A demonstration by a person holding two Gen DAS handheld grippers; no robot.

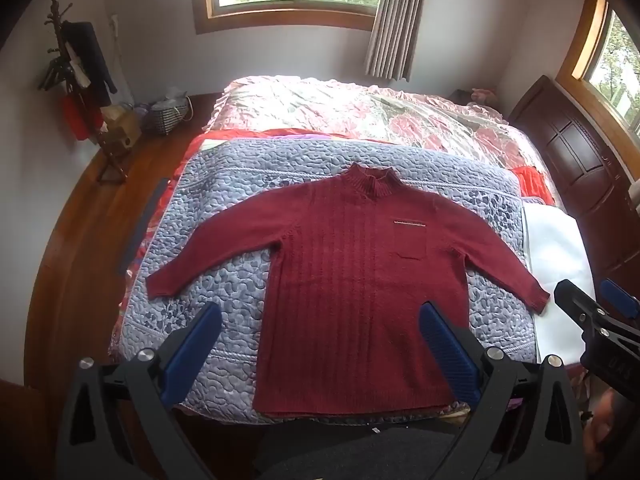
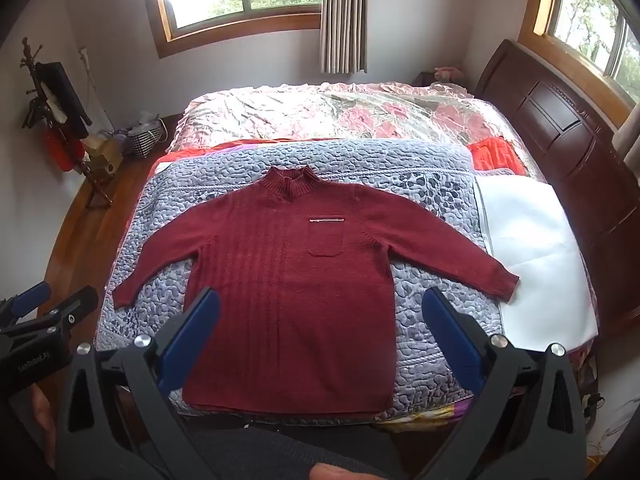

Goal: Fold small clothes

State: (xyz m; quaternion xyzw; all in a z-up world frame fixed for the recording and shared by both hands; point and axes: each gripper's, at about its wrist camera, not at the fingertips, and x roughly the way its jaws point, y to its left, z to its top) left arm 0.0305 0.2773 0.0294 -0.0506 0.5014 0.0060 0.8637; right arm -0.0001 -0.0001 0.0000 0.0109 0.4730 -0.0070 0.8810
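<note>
We hold the left gripper (image 1: 320, 320) above the near edge of the bed, its blue fingers (image 1: 192, 344) spread wide and pinching nothing; the right gripper (image 2: 320, 308) hovers beside it, fingers (image 2: 452, 332) likewise spread and empty; the dark red sweater (image 1: 352, 280) lies flat and face up on the grey quilted blanket (image 1: 224, 288), collar away from us, both sleeves angled outward; its right cuff touches a white sheet (image 2: 536, 248) beside the blanket.
</note>
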